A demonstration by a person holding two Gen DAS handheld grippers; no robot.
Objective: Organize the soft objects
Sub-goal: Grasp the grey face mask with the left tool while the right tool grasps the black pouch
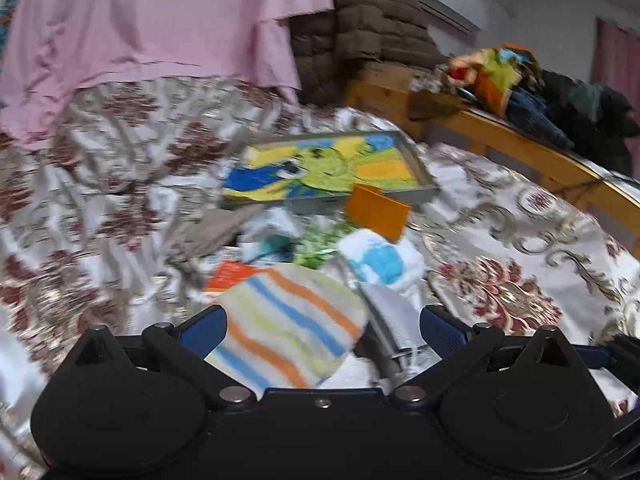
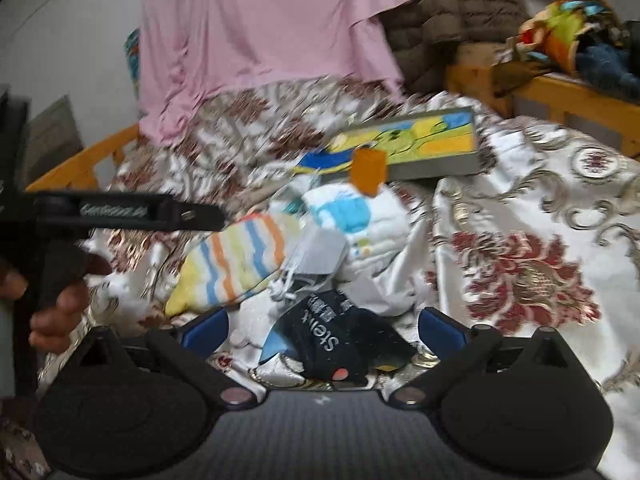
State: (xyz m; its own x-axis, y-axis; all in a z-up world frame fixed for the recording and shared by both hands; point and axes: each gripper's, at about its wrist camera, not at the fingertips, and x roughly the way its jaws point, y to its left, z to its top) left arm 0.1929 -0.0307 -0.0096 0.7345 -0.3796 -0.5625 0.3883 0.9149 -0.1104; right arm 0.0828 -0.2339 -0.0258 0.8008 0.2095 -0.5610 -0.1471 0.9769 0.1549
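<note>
While both my grippers hang spread wide, the left gripper point(image 1: 322, 330) frames the striped orange-blue-yellow terry sock point(image 1: 288, 330) on the floral bedspread point(image 1: 520, 240); the right gripper point(image 2: 322, 330) frames a dark printed fabric pouch point(image 2: 340, 340). Risk: pinching bedspread folds too, or neighbouring white-and-blue cloth point(image 1: 380, 260).

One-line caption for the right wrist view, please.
Open right gripper over a black printed cloth, striped cloth beyond, on a floral bedspread.
</note>
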